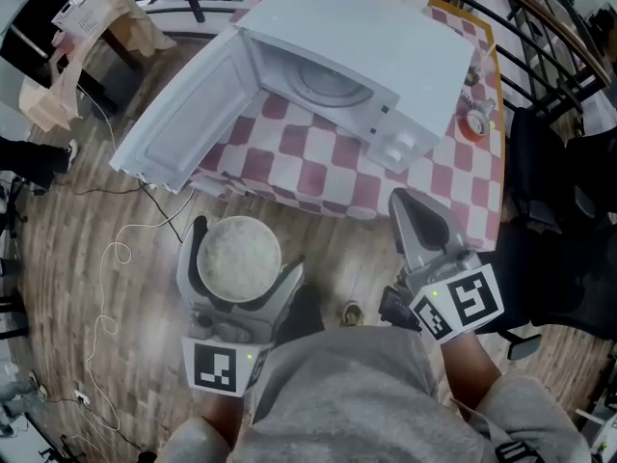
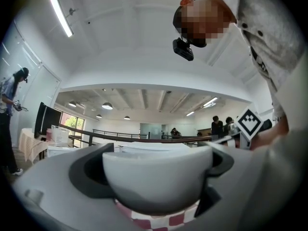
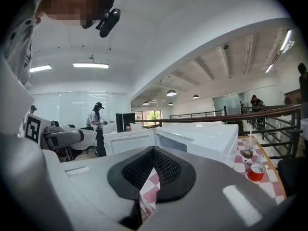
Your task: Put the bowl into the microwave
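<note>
**Left gripper has the bowl, not in yet**

The left gripper (image 1: pixel 243 258) is spread wide and squeezes the white bowl (image 2: pixel 156 177) from both sides. The bowl hangs over the floor, in front of the checked surface (image 1: pixel 318 172). The right gripper (image 1: pixel 410 205) is pressed together and holds nothing. The microwave (image 1: pixel 366 56) sits on the surface with its door (image 1: pixel 183 114) wide open. The bowl must go inside next.
</note>
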